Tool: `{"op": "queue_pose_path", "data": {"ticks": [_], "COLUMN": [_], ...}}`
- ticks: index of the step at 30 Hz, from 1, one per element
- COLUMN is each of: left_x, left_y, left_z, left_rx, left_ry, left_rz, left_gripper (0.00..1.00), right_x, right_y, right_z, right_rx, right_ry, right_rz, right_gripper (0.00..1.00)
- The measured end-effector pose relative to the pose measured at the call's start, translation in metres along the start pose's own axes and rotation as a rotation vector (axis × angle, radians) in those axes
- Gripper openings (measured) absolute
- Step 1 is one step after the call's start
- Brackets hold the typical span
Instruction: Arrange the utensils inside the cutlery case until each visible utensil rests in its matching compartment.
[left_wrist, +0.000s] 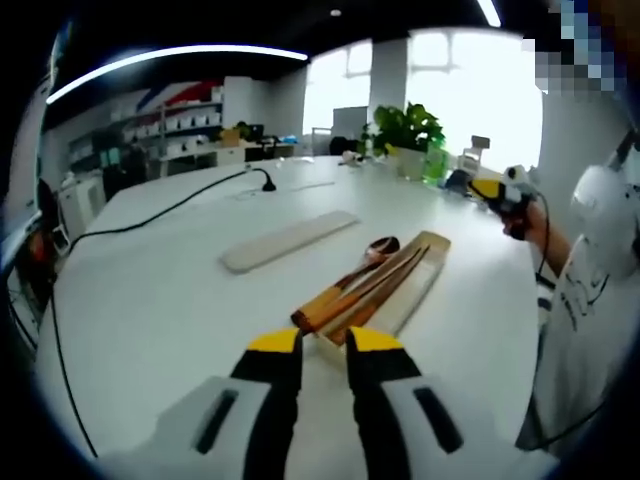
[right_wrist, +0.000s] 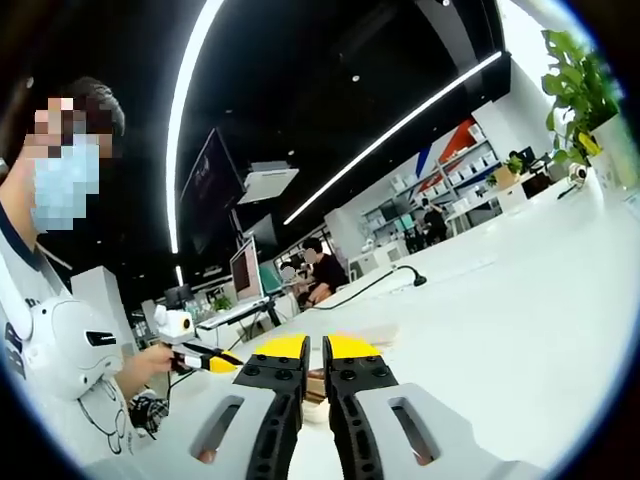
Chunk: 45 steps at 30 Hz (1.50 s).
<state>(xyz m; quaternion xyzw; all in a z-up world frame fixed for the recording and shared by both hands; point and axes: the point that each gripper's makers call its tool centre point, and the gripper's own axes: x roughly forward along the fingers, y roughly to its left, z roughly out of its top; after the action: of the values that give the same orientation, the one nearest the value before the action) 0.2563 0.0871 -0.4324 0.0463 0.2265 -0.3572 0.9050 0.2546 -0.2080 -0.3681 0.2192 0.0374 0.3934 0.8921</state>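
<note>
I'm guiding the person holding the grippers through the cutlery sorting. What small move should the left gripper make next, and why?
Probably ease the left gripper forward: its jaws stand open just short of the cutlery case, where the spoon and chopsticks lie crossed at an angle.

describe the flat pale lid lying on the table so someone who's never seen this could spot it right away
Start from the big white table in the left gripper view. Beyond the open cutlery case holding the wooden spoon and chopsticks, off to its left, lies the lid, apart from the case. It is a long, flat, pale slab with rounded ends and nothing on it, unlike the case.
</note>
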Motion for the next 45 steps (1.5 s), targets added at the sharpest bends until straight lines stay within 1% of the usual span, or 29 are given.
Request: {"op": "queue_pose_path", "data": {"ticks": [2,4,6,8,11,14,17,19,22,26,27,28,32,34,35,36,38,40,41,42,44,45], "left_x": [0.001,0.003,0.005,0.005,0.006,0.006,0.009,0.011,0.012,0.012,0.01,0.009,0.001,-0.006,-0.01,-0.015,-0.021,-0.026,-0.028,-0.03,-0.033,-0.034], "left_y": [-0.001,-0.002,-0.003,-0.004,-0.006,-0.007,-0.009,-0.01,-0.011,-0.012,-0.008,-0.005,0.0,0.006,0.009,0.011,0.012,0.011,0.011,0.01,0.007,0.005], "left_z": [0.001,0.001,0.0,-0.001,-0.001,0.001,0.001,-0.001,-0.003,-0.003,-0.003,-0.002,0.006,0.013,0.016,0.017,0.017,0.016,0.015,0.015,0.014,0.013], "left_rx": [0.002,0.004,0.008,0.012,0.027,0.043,0.057,0.072,0.106,0.117,0.13,0.138,0.107,0.093,0.085,0.078,0.068,0.057,0.057,0.061,0.065,0.066], "left_ry": [-0.005,-0.007,-0.006,-0.001,0.005,-0.003,-0.006,0.002,0.011,0.01,0.009,0.001,-0.06,-0.111,-0.136,-0.158,-0.185,-0.205,-0.214,-0.22,-0.223,-0.218], "left_rz": [-0.005,-0.009,-0.012,-0.016,-0.02,-0.025,-0.037,-0.037,-0.031,-0.034,-0.015,0.004,0.026,0.067,0.09,0.109,0.119,0.128,0.138,0.148,0.156,0.156], "left_gripper": [0.18,0.18,0.18,0.19,0.19,0.19,0.2,0.2,0.21,0.22,0.22,0.22,0.23,0.24,0.24,0.24,0.24,0.24,0.23,0.23,0.23,0.23], "right_x": [0.003,0.008,0.016,0.022,0.03,0.035,0.039,0.039,0.039,0.041,0.042,0.042,0.046,0.049,0.051,0.053,0.058,0.065,0.071,0.075,0.086,0.089], "right_y": [-0.003,-0.003,-0.001,0.001,0.003,0.006,0.008,0.009,0.007,0.011,0.012,0.012,0.014,0.015,0.015,0.015,0.017,0.023,0.028,0.03,0.04,0.043], "right_z": [-0.008,-0.016,-0.026,-0.034,-0.041,-0.049,-0.055,-0.058,-0.06,-0.062,-0.063,-0.063,-0.053,-0.047,-0.045,-0.044,-0.042,-0.039,-0.035,-0.032,-0.026,-0.022], "right_rx": [0.027,0.028,0.02,-0.006,-0.024,-0.018,-0.014,-0.022,-0.043,-0.044,-0.046,-0.054,-0.09,-0.13,-0.164,-0.194,-0.269,-0.326,-0.368,-0.389,-0.467,-0.527], "right_ry": [0.035,0.069,0.118,0.161,0.187,0.211,0.23,0.25,0.265,0.279,0.281,0.283,0.277,0.291,0.309,0.338,0.406,0.446,0.468,0.472,0.502,0.527], "right_rz": [-0.004,-0.003,0.004,0.011,0.02,0.035,0.039,0.044,0.04,0.053,0.057,0.058,0.061,0.068,0.075,0.08,0.098,0.126,0.145,0.153,0.19,0.203], "right_gripper": [0.06,0.09,0.12,0.14,0.17,0.18,0.18,0.19,0.2,0.2,0.2,0.2,0.2,0.19,0.19,0.18,0.17,0.15,0.15,0.15,0.15,0.15]}}
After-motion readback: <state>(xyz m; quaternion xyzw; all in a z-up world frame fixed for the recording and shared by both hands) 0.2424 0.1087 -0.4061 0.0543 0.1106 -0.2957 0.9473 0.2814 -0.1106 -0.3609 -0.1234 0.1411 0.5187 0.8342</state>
